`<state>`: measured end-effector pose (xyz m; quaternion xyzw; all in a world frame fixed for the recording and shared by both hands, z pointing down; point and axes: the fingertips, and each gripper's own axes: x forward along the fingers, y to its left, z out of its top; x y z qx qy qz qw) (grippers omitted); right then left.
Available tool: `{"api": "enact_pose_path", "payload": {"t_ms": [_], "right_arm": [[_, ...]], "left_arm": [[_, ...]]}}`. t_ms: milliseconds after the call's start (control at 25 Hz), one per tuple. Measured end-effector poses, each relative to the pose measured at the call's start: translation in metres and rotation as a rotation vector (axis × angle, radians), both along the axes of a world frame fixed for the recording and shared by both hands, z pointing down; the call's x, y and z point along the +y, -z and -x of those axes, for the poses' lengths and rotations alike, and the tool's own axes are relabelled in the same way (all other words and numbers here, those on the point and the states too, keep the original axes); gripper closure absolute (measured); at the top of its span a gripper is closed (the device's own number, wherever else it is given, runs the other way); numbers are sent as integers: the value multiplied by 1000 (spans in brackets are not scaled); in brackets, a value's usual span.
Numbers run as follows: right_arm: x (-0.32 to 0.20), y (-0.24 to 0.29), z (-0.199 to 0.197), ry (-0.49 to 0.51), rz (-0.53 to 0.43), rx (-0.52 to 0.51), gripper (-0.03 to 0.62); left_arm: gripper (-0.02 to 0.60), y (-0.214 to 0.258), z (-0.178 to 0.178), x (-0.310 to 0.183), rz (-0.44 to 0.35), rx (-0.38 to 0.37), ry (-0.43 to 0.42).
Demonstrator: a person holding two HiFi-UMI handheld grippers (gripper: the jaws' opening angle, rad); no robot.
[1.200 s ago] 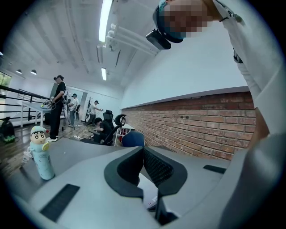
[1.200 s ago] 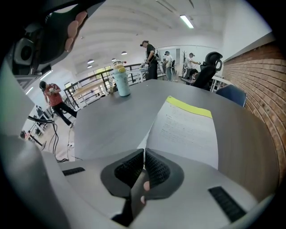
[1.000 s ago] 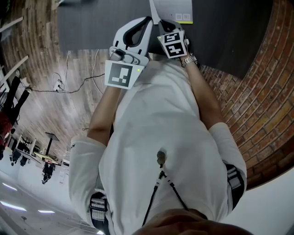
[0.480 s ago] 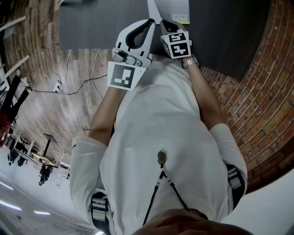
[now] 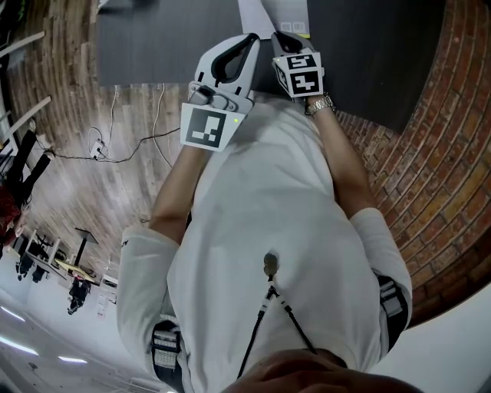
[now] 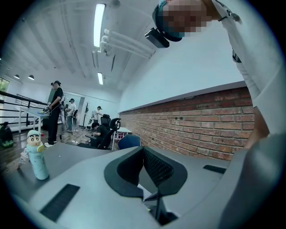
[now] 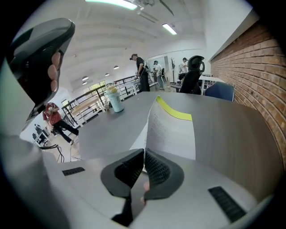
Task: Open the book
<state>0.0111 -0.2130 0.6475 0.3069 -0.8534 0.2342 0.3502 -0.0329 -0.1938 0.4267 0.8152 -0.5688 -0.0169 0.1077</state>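
Observation:
In the head view the book [image 5: 282, 14] lies on the dark grey table [image 5: 153, 46] at the top edge, its white sheet raised. My right gripper [image 5: 281, 40] is shut on the near edge of that sheet. In the right gripper view the lifted sheet [image 7: 172, 129], printed and with a yellow band on top, stands up from the closed jaws of my right gripper [image 7: 144, 154]. My left gripper [image 5: 249, 40] hovers just left of the book, apart from it. Seen from the left gripper view, the left gripper [image 6: 143, 150] is shut with nothing held and points level along the table.
A pale bottle with a cartoon figure [image 6: 36, 155] stands on the far part of the table, also showing as the bottle [image 7: 115, 98] in the right gripper view. A brick wall [image 6: 201, 125] runs along one side. People and office chairs are in the background.
Both grippers have drifted a little up the picture toward the table. The sheet in my right gripper has risen and swung leftward in the head view.

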Motion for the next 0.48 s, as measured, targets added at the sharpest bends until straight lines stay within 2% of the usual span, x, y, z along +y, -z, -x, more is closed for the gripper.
{"api": "enact_pose_path", "payload": {"t_ms": [480], "right_arm": [[-9,2,-34,-58,-6,-2,554]], "left_arm": [[558,0,-30,2,-2,0,-41]]}}
